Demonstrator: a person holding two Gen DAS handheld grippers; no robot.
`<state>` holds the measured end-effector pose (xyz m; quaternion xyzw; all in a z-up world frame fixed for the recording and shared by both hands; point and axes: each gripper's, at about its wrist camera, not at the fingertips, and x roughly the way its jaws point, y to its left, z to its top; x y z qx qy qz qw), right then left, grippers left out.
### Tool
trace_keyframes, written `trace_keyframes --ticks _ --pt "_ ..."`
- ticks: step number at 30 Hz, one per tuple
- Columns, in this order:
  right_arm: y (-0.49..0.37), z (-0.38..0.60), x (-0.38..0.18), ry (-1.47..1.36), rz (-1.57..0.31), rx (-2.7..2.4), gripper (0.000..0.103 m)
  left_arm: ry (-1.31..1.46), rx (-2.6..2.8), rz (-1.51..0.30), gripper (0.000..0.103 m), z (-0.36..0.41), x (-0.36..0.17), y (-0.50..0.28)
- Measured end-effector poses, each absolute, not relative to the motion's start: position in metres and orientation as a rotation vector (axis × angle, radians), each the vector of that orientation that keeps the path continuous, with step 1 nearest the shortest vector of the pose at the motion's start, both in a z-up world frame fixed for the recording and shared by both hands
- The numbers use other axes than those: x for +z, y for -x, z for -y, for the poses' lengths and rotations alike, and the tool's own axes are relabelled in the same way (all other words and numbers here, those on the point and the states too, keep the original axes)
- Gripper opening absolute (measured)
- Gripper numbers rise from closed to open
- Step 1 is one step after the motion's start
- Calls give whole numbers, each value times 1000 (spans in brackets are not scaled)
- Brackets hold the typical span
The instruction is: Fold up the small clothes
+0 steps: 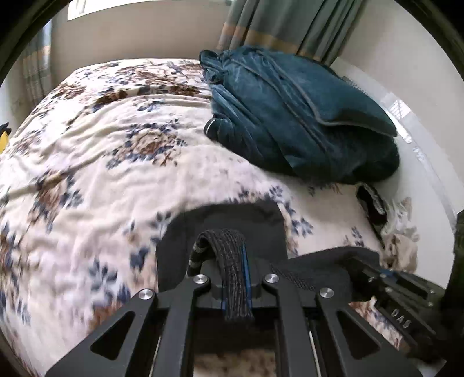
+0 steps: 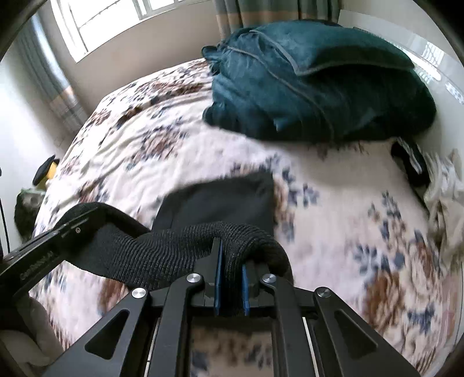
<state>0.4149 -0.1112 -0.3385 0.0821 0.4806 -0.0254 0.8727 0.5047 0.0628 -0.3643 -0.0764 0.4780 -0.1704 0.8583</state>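
A small black knit garment (image 1: 232, 261) hangs stretched between my two grippers above the floral bed cover (image 1: 101, 150). My left gripper (image 1: 235, 287) is shut on one end of its ribbed band. My right gripper (image 2: 230, 278) is shut on the other end (image 2: 185, 249). Its lower part (image 2: 220, 200) hangs below toward the bed. The right gripper shows at the lower right of the left wrist view (image 1: 385, 278). The left gripper shows at the left of the right wrist view (image 2: 69, 229).
A heap of dark teal plush fabric (image 1: 290, 110) lies at the far right of the bed. A black item (image 2: 411, 165) and crumpled cream cloth (image 2: 446, 200) lie at the right edge. Curtains (image 1: 290, 23) and a window (image 2: 116, 17) stand behind.
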Motion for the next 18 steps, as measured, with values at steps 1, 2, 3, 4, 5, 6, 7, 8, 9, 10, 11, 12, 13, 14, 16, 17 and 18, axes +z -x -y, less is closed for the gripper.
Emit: trace_keyframes --ticks 1,2,3,4,5,6,7,8,9,10,11,12,13,14,16,17,18 --pt "-437 115 -343 -172 -1001 -64 11 162 -357 -1014 6 -61 -371 -521" --pt "-456 118 -349 -174 -1007 -68 11 163 -363 -1043 6 -58 -383 -542" --pt "-481 124 -360 -182 -1018 -80 11 170 -357 -1065 6 -55 -396 -560" --pt "-499 129 -369 -192 -1027 -86 11 175 -361 -1098 6 -51 -412 -580" --pt "-516 135 -380 -199 -1044 -92 11 173 -360 -1116 7 -49 -422 -590" --pt "-534 141 -392 -214 -1058 -101 11 167 -354 -1143 6 -45 -439 -605" --pt "-553 148 -408 -237 -1083 -101 11 156 -353 -1163 7 -41 -452 -616" --pt "-568 154 -422 -256 -1105 -105 11 143 -356 -1190 7 -37 -468 -628" --pt "-588 159 -439 -279 -1132 -112 11 139 -341 -1219 7 -34 -486 -640" --pt "-600 162 -453 -300 -1159 -106 11 140 -335 -1234 7 -33 -495 -647" --pt "-615 168 -470 -342 -1189 -106 11 158 -332 -1265 8 -33 -508 -656" --pt "-621 174 -484 -387 -1205 -105 12 198 -324 -1305 11 -36 -522 -665" --pt "-631 181 -501 -456 -1235 -89 14 252 -309 -1341 11 -42 -532 -673" --pt "-640 188 -515 -515 -1271 -70 15 297 -310 -1358 11 -47 -536 -676" --pt "-651 202 -537 -645 -1325 -18 31 455 -334 -1382 20 -64 -542 -680" --pt "-650 209 -540 -686 -1316 4 35 534 -357 -1367 22 -72 -541 -678" --pt "-649 216 -540 -714 -1302 28 41 618 -373 -1338 27 -85 -537 -673"
